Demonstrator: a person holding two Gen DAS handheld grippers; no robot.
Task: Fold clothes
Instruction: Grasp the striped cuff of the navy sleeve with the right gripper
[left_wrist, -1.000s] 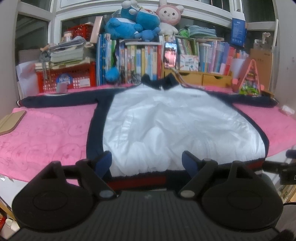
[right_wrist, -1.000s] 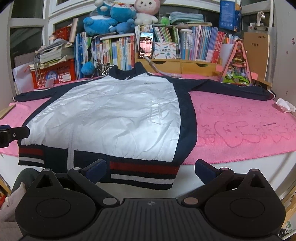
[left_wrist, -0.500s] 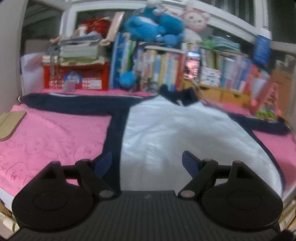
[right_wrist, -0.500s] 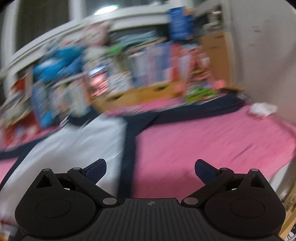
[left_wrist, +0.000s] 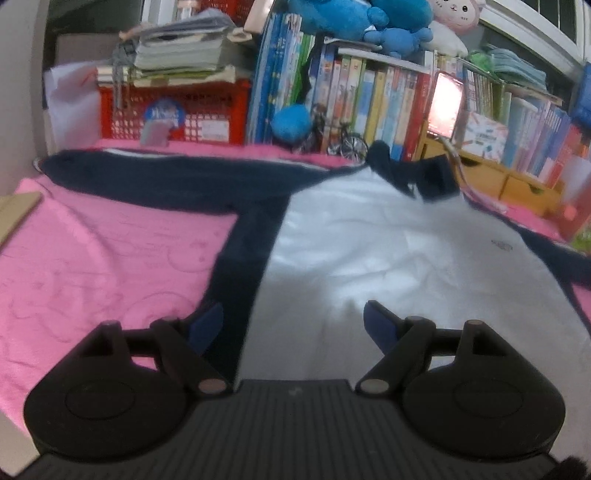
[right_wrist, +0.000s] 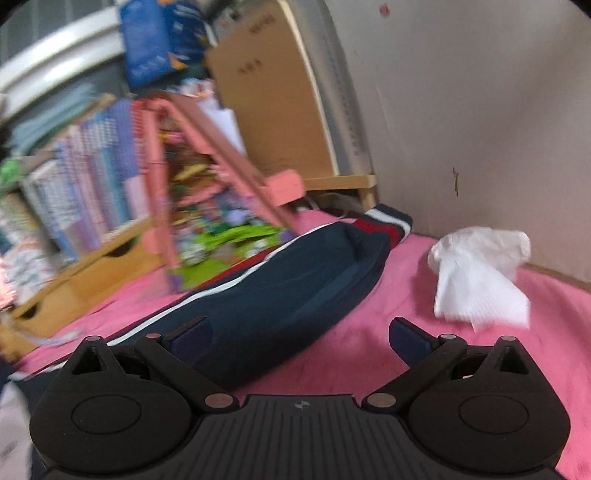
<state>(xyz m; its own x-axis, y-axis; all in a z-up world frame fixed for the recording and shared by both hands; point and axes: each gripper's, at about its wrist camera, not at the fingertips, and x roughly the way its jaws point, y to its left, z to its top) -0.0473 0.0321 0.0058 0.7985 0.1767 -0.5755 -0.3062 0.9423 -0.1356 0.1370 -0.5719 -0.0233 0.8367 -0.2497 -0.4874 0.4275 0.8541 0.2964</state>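
Note:
A white jacket (left_wrist: 388, 251) with navy sleeves and collar lies spread flat on a pink cloth (left_wrist: 92, 258). Its left sleeve (left_wrist: 166, 181) stretches across to the far left. My left gripper (left_wrist: 293, 325) hovers open above the jacket's left side, over the seam between the navy strip and the white body. In the right wrist view the right sleeve (right_wrist: 280, 284) runs towards the wall, ending in a red, white and navy cuff (right_wrist: 388, 225). My right gripper (right_wrist: 299, 332) is open just short of that sleeve, holding nothing.
Crumpled white tissue (right_wrist: 480, 277) lies on the pink cloth right of the cuff. A pink triangular rack (right_wrist: 207, 177), wooden drawers (left_wrist: 517, 181), books (left_wrist: 369, 96), a red basket (left_wrist: 177, 110) and plush toys line the back. A wall (right_wrist: 480, 110) bounds the right.
Both grippers moved forward from the table's front edge over the jacket. The left one swung towards the left shoulder area; the right one swept far right to the right sleeve's cuff end.

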